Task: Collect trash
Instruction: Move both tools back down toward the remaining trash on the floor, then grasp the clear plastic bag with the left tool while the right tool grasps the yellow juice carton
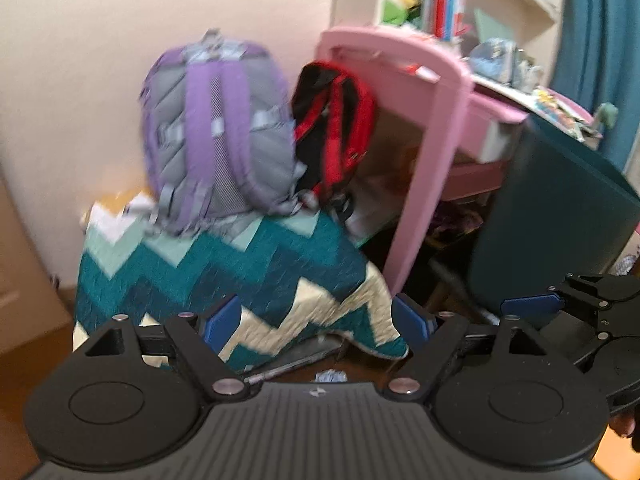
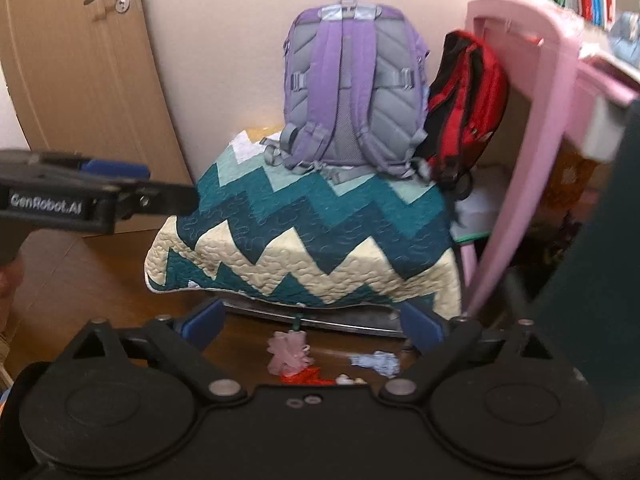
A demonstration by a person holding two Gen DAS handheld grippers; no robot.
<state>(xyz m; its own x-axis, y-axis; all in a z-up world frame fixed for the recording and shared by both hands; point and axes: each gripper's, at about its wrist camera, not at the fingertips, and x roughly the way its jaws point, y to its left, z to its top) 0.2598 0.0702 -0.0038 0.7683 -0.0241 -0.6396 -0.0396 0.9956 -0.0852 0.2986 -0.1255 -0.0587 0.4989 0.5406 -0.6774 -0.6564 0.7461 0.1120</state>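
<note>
Scraps of trash lie on the dark wooden floor (image 2: 100, 280) in front of a quilt-covered piece. They are a crumpled pink paper (image 2: 288, 350), a red scrap (image 2: 306, 377), a light blue wad (image 2: 378, 362) and small white bits (image 2: 350, 380). My right gripper (image 2: 312, 326) hangs above and just short of them, open, with nothing between its blue pads. My left gripper (image 1: 320, 324) is open too and holds nothing; the light blue wad (image 1: 330, 376) peeks out just past its body. The left gripper's finger (image 2: 116, 168) enters the right wrist view from the left edge.
A zigzag teal and cream quilt (image 2: 304, 240) carries a purple backpack (image 2: 352, 80). A red and black backpack (image 2: 464, 104) hangs on the pink desk frame (image 2: 516, 160). A dark teal chair (image 1: 560, 208) stands to the right, a door (image 2: 80, 60) to the left.
</note>
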